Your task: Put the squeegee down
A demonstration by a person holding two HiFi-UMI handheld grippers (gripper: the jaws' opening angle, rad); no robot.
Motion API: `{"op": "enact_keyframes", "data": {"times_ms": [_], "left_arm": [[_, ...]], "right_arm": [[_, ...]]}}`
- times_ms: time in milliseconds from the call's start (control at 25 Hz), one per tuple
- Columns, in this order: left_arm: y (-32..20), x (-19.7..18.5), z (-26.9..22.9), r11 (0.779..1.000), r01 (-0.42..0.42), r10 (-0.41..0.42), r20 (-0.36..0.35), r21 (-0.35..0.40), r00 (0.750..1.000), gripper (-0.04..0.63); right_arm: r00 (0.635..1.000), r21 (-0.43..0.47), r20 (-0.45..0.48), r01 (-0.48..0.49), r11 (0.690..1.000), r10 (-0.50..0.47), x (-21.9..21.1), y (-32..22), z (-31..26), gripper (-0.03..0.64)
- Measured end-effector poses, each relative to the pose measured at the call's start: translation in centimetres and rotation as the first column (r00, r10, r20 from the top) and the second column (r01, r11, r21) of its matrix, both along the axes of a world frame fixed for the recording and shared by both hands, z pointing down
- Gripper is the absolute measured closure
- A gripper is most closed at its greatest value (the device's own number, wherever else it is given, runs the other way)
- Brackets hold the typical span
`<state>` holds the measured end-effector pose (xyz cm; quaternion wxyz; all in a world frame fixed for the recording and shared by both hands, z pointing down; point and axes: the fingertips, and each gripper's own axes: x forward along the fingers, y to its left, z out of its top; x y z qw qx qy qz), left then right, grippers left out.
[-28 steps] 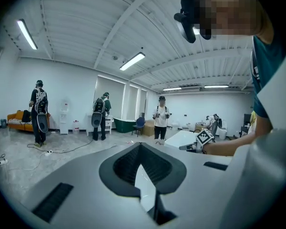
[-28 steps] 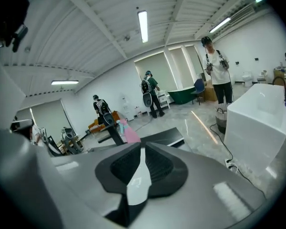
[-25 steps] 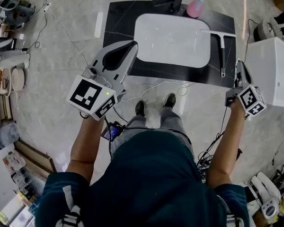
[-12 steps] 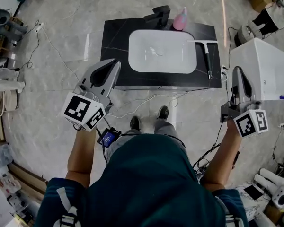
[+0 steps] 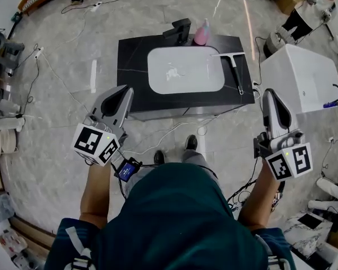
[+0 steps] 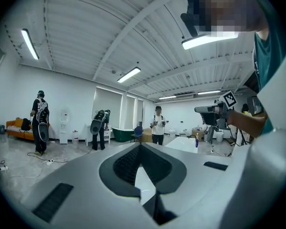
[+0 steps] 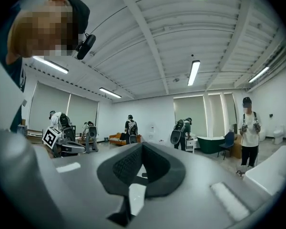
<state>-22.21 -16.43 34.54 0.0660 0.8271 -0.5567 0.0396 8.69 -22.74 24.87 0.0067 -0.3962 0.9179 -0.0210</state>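
Note:
The squeegee (image 5: 232, 70) lies flat on the right side of the black counter (image 5: 133, 66), beside the white basin (image 5: 186, 69), with its blade at the far end. Nothing touches it. My left gripper (image 5: 124, 92) is held over the floor in front of the counter's left corner, shut and empty. In its own view the left gripper (image 6: 140, 145) points level across the room. My right gripper (image 5: 268, 95) hangs off the counter's right front corner, well short of the squeegee, shut with nothing in it. Its own view shows the right gripper (image 7: 142, 146) with its jaws together.
A black faucet (image 5: 178, 29) and a pink bottle (image 5: 201, 32) stand at the counter's far edge. A white tub (image 5: 301, 77) sits right of the counter, close to my right gripper. Cables (image 5: 174, 125) trail over the floor by my feet. Other people (image 6: 157, 125) stand far off.
Both grippers have drawn back from the counter toward me, the right one also rising. The counter now looks farther away. The squeegee has stayed where it lay.

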Motion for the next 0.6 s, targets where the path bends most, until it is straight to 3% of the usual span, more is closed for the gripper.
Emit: {"op": "enact_keyframes", "data": {"times_ms": [600], "left_arm": [[2.7,-2.5,0.2,0.999,-0.034,0.034,-0.027,0.019,0.999,0.591]], "right_arm": [[0.997,0.013,-0.039,-0.066,0.998,0.067,-0.9,4.5,-0.8,0.611]]}}
